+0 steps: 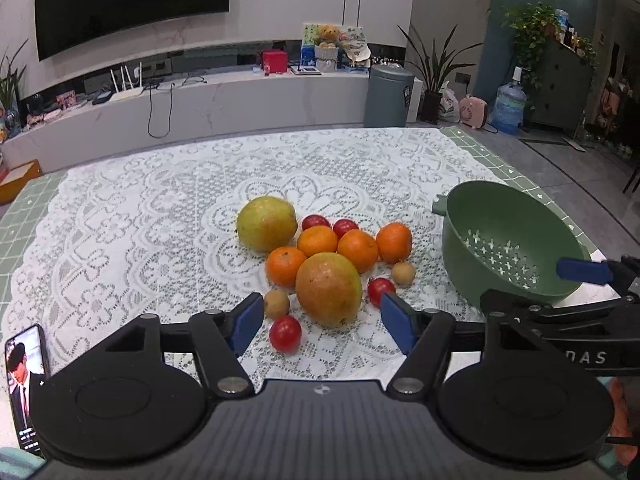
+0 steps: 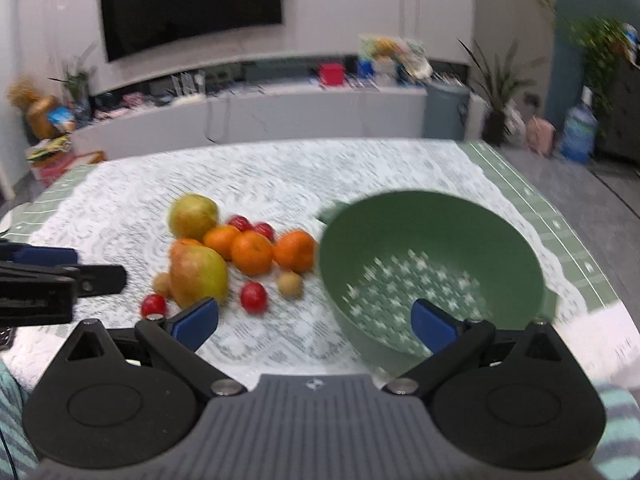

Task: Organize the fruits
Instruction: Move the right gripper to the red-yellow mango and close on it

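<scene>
We are working in a home living room: a wall-mounted television point(image 1: 132, 4) is hanging over a long media shelf point(image 1: 240, 92) carrying a router point(image 1: 128, 84) and teddy bear point(image 1: 328, 36), with houseplants point(image 1: 436, 68) and a lace tablecloth point(image 1: 160, 220).

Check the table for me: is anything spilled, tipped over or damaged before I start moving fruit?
Nothing spilled or damaged that I can see. The green colander looks tilted in both views, its opening turned toward the cameras, and it is empty. The fruit, including the near mango, lies loose on the lace tablecloth. A phone sits at the table's near-left edge.
</scene>
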The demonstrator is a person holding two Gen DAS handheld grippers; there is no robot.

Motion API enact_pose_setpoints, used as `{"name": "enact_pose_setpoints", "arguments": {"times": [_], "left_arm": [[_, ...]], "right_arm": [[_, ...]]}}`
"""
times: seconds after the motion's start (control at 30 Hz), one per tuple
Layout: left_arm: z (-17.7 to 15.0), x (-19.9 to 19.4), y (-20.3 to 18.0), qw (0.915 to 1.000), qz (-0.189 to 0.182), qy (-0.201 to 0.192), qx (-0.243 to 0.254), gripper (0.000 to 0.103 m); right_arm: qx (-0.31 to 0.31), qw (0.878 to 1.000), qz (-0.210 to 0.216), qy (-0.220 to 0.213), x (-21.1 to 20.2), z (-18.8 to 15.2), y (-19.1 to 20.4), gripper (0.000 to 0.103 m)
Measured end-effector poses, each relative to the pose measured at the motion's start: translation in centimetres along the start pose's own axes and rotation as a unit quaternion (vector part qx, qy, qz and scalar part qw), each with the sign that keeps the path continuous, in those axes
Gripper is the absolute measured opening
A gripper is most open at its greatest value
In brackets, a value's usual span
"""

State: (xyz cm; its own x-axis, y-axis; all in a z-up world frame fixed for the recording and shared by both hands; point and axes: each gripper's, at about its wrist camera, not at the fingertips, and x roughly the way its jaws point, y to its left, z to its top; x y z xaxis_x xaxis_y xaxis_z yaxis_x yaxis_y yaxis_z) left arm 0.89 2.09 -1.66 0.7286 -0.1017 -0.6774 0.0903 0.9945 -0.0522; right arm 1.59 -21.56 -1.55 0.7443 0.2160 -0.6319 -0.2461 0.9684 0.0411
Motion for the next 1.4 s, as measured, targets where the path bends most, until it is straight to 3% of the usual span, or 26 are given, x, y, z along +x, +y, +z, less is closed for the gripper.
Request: {"name": "enact_pose_setpoints", "arguments": {"times": [0.2,0.37,0.5,0.63,1.03,1.27,1.4], "left_arm": [[-0.2,0.7,1.6,0.9991,-0.023,0.003,-0.036,0.071],[0.2,1.4,2.5,0.9993,-0.001,0.013,-0.034,0.058],[0.5,2.2,3.5,0.9984,0.003,0.027,-0.050,0.055],[0.8,2.9,4.1,0.9982,0.015,0.028,-0.051,0.054],[1.5,5.4,6.2,0.9974,0.043,0.021,-0.054,0.055],[1.6,6.4,7.4,0.9966,0.044,0.028,-0.063,0.065],[1.5,6.9,8.1,0.9962,0.046,0.035,-0.064,0.066]], "right_arm": [[-0.062,0.998,0.017,-0.023,1.2,0.0,1.8,0.090],[-0.075,0.996,0.051,-0.019,2.8,0.5,3.0,0.088],[-0.090,0.993,0.071,0.000,4.7,0.9,4.4,0.083],[-0.095,0.991,0.084,0.031,6.6,1.4,5.4,0.074],[-0.069,0.989,0.109,0.078,11.0,3.1,7.4,0.073],[-0.053,0.988,0.106,0.097,12.7,3.4,7.8,0.074],[-0.050,0.987,0.110,0.108,13.5,3.3,8.1,0.074]]}}
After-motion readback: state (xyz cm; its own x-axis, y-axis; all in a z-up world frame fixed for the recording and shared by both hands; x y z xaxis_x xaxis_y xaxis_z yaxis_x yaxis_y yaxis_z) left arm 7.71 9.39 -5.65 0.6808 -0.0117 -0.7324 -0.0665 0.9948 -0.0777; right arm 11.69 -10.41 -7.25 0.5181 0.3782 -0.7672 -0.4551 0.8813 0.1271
